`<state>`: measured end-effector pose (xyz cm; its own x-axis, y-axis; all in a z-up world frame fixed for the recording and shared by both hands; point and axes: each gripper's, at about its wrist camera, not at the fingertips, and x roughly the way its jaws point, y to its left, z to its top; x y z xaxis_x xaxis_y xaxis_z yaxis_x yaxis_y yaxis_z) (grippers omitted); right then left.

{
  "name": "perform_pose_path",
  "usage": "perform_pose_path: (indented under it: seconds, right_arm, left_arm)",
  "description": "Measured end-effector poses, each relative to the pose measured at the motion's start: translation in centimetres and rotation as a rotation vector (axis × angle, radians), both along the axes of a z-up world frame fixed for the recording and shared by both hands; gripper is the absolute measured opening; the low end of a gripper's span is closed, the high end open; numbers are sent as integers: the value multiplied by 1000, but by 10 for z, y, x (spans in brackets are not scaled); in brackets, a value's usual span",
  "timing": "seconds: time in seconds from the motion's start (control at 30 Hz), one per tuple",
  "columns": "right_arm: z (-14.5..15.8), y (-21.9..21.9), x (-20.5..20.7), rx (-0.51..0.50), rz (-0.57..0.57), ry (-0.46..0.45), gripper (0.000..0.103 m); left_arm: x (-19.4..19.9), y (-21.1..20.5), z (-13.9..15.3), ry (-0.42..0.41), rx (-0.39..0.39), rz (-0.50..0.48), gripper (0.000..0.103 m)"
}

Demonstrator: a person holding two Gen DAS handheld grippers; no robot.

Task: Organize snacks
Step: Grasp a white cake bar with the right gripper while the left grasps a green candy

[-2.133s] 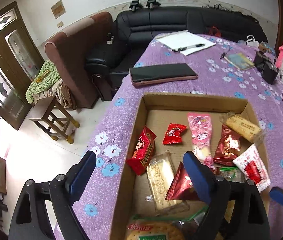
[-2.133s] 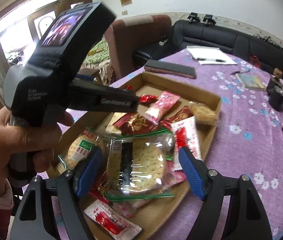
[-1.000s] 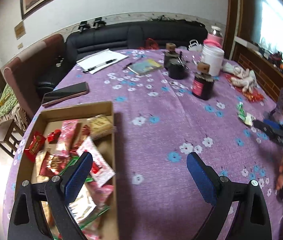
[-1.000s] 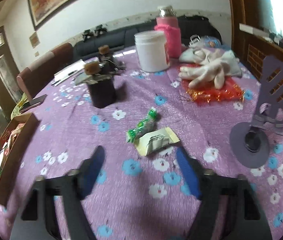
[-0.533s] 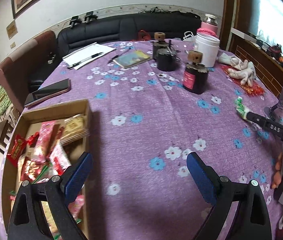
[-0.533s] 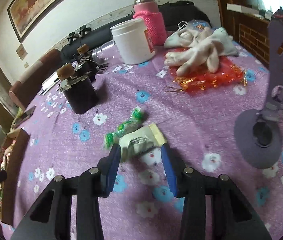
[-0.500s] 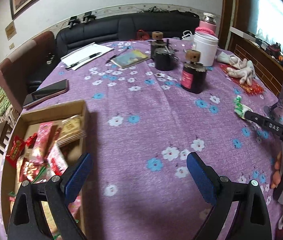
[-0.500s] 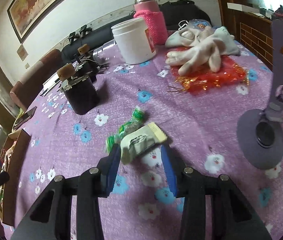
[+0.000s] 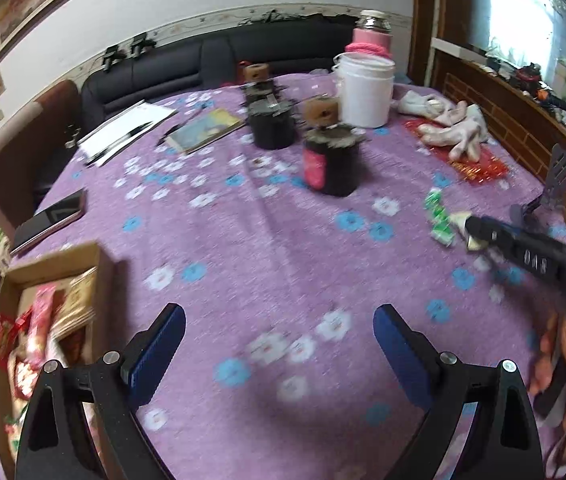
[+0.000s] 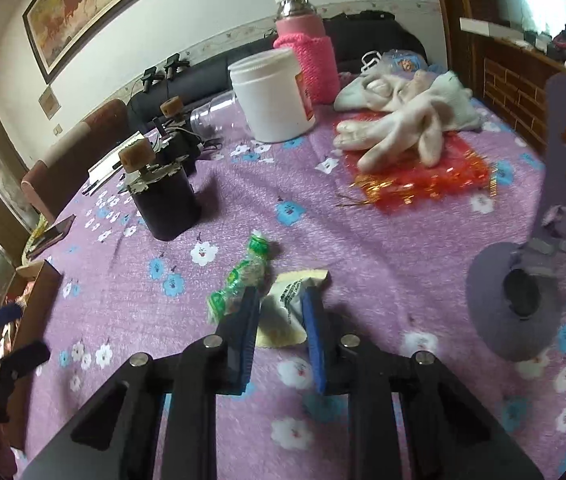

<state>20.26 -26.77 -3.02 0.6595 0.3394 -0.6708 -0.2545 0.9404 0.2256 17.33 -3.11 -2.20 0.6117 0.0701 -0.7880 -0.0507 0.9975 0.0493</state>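
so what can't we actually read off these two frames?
- Cream snack packet, right wrist view: its near end sits behind the closing right gripper fingers; print too small.
- Snacks in the cardboard box, left wrist view: motion-blurred and cut by the left edge.
- Left gripper: open, nothing between its fingers.

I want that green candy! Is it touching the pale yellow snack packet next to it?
Cannot tell. In the right wrist view the green candy lies beside the pale yellow packet, but a blue finger of the right gripper covers where they would meet.
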Motion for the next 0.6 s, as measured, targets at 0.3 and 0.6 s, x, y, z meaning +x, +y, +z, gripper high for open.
perform_pose_path:
  seconds: [0.3, 0.6]
  right_arm:
    - [10, -22, -37, -39, 5, -29, 21]
    - [6, -47, -58, 3, -16, -4, 18]
  left_arm:
    - [62, -73, -11, 0, -54, -111, 97]
    - [114, -121, -50, 68, -33, -153, 91]
